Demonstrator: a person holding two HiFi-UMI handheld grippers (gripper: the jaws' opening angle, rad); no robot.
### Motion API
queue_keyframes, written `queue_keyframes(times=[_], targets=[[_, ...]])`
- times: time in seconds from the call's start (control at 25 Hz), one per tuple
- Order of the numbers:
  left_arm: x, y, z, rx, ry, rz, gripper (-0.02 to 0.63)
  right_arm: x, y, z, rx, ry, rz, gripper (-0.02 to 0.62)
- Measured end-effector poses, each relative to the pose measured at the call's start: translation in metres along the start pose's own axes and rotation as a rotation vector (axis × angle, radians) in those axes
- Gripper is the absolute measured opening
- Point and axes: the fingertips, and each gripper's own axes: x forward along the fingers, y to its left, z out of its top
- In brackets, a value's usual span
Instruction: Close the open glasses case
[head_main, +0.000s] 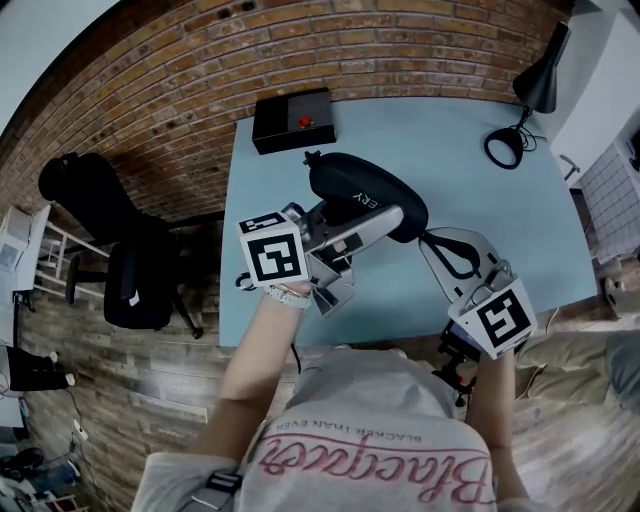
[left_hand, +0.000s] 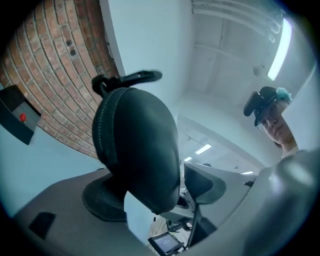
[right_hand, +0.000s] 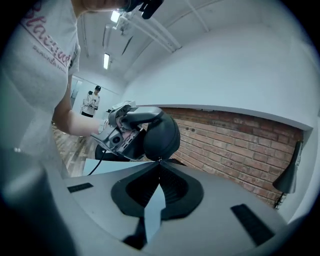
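The glasses case (head_main: 372, 192) is a black oval shell with a ribbed zip seam and a loop at one end; I cannot read its pale lettering. It sits near the middle of the smooth light-blue table (head_main: 470, 180). My left gripper (head_main: 388, 220) stands open around it. My right gripper (right_hand: 159, 165) is closed on nothing, its tip just beside the case.
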Motion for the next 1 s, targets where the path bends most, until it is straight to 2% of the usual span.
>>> queue_keyframes(times=[0.16,0.24,0.32,0.36,0.4,0.48,0.64,0.72,0.84,0.92,1.0], targets=[[0.003,-0.009,-0.005,-0.018,-0.005,-0.081,0.362,-0.013,-0.005,0.011,-0.004,-0.067,0.045,0.018],[0.004,-0.009,-0.003,-0.022,-0.044,-0.093,0.362,-0.017,-0.003,0.015,0.019,-0.096,0.079,0.018],[0.004,-0.009,0.002,-0.017,-0.097,-0.111,0.36,-0.016,-0.002,0.013,0.006,-0.081,0.088,0.018],[0.003,-0.009,0.004,-0.018,-0.117,-0.114,0.355,-0.015,-0.003,0.009,-0.015,-0.06,0.077,0.018],[0.003,-0.007,0.005,-0.026,-0.13,-0.105,0.287,-0.014,-0.006,0.005,-0.035,-0.038,0.054,0.018],[0.004,0.001,0.006,-0.062,-0.152,-0.056,0.275,-0.011,-0.016,-0.001,-0.066,0.0,-0.018,0.019],[0.007,0.021,0.008,-0.275,-0.259,0.062,0.262,-0.002,-0.029,-0.01,-0.085,0.073,-0.172,0.018],[0.005,0.03,0.006,-0.335,-0.281,0.126,0.259,0.002,-0.027,-0.017,-0.055,0.104,-0.205,0.02],[0.001,0.039,0.002,-0.368,-0.294,0.197,0.255,0.007,-0.017,-0.025,0.023,0.119,-0.187,0.02],[0.0,0.043,0.002,-0.372,-0.305,0.217,0.252,0.011,-0.012,-0.027,0.058,0.114,-0.17,0.02],[0.0,0.045,0.002,-0.354,-0.296,0.227,0.25,0.013,-0.011,-0.028,0.09,0.105,-0.188,0.018]])
